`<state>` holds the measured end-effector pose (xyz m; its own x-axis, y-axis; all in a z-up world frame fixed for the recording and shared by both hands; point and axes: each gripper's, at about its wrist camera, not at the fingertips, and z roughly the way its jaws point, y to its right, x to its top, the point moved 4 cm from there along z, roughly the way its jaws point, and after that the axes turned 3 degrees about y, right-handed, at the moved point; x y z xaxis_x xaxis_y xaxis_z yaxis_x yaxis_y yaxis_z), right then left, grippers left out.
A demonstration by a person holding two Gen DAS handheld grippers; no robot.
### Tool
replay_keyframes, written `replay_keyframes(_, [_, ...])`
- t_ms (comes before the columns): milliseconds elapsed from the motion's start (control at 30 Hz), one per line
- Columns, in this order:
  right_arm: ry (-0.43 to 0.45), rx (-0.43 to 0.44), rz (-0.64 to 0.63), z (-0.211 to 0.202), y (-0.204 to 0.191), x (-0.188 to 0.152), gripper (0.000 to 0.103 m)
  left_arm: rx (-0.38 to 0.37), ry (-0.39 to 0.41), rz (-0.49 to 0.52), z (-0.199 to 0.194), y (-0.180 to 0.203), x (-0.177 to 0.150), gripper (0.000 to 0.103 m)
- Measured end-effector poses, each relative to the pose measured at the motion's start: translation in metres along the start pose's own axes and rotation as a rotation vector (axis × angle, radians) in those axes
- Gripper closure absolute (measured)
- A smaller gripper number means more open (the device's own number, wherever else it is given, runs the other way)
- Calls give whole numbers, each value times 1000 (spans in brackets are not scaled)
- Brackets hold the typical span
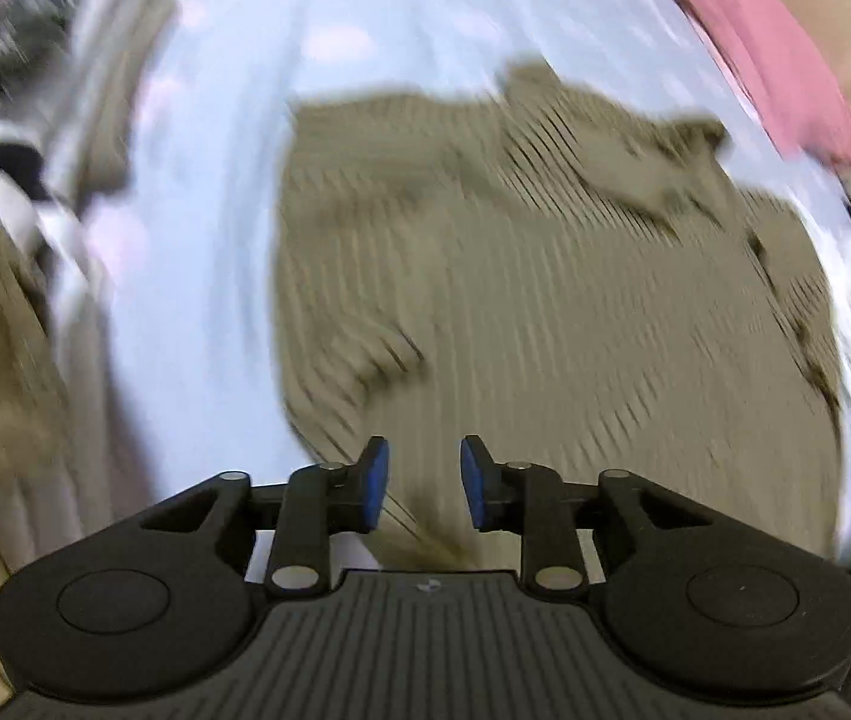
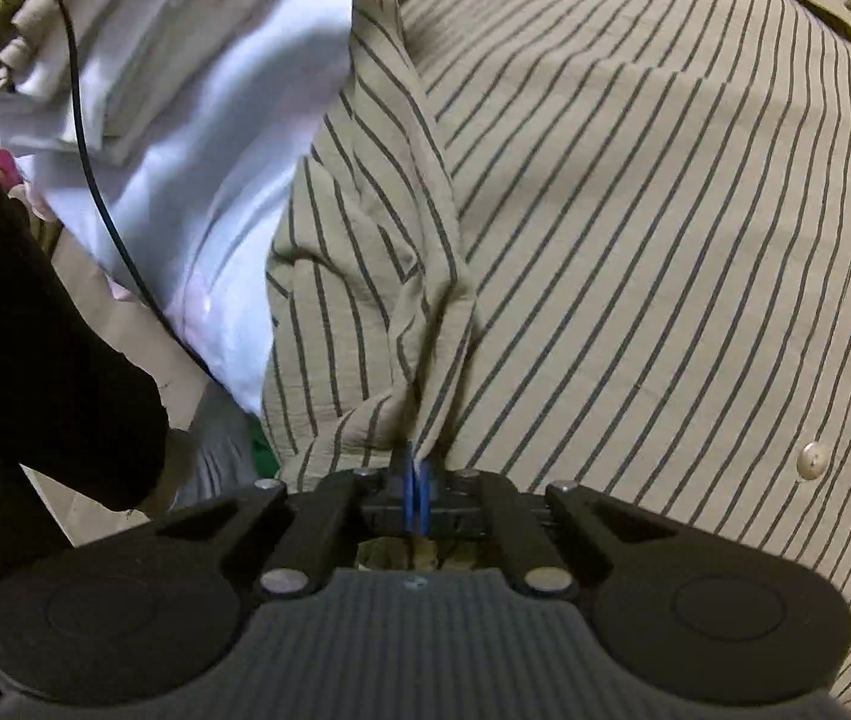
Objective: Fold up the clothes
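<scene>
A beige shirt with thin dark stripes [image 1: 545,276] lies spread on a pale sheet [image 1: 203,252]; the left wrist view is motion-blurred. My left gripper [image 1: 424,483] hovers over the shirt's near edge, open, nothing between its blue pads. In the right wrist view the same striped shirt [image 2: 635,252] fills the frame, its white buttons [image 2: 814,459] down the right side. My right gripper [image 2: 417,492] is shut on a bunched fold of the shirt, which rises in a ridge from the pads.
A pink cloth [image 1: 767,60] lies at the back right beside a cardboard box [image 1: 845,18]. More beige and white garments [image 1: 17,252] pile at the left. In the right wrist view, a dark sleeve [image 2: 35,330], a thin black cable [image 2: 89,156] and other folded clothes [image 2: 143,42] sit left.
</scene>
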<state>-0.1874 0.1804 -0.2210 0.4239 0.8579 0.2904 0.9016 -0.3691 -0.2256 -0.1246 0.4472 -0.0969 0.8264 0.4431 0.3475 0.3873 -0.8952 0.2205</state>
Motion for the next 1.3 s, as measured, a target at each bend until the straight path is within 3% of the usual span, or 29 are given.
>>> replay_keyframes(267, [-7,-27,29,5,1,-2,102,82,165,-119,47,-63,68,72])
replay_keyframes(400, [-8,-30,18,5,-1,-4,102,53,196,-191,76,-87,88,72])
replay_keyframes(667, [-13,-42,-7,6,-8,-8,101,18,240,-212,118,-90,111,72])
replay_keyframes(800, [-7,-27,-1,3,-9,-10,101,52,232,-182,133,-80,117,72])
replay_keyframes(867, [1,-21,-7,0,-11,-12,100,54,239,-154,134,-72,119,82])
replay_keyframes(900, [5,-18,-10,-2,-12,-12,100,48,241,-140,133,-69,120,95])
replay_keyframes(1000, [16,-10,-20,-6,-16,-15,100,71,255,-83,130,-56,122,102])
replay_keyframes(1133, [32,2,-32,-12,-20,-18,100,94,276,-71,117,-51,124,103])
replay_keyframes(1300, [66,92,-35,-33,-30,-23,100,115,299,-78,95,-47,130,103])
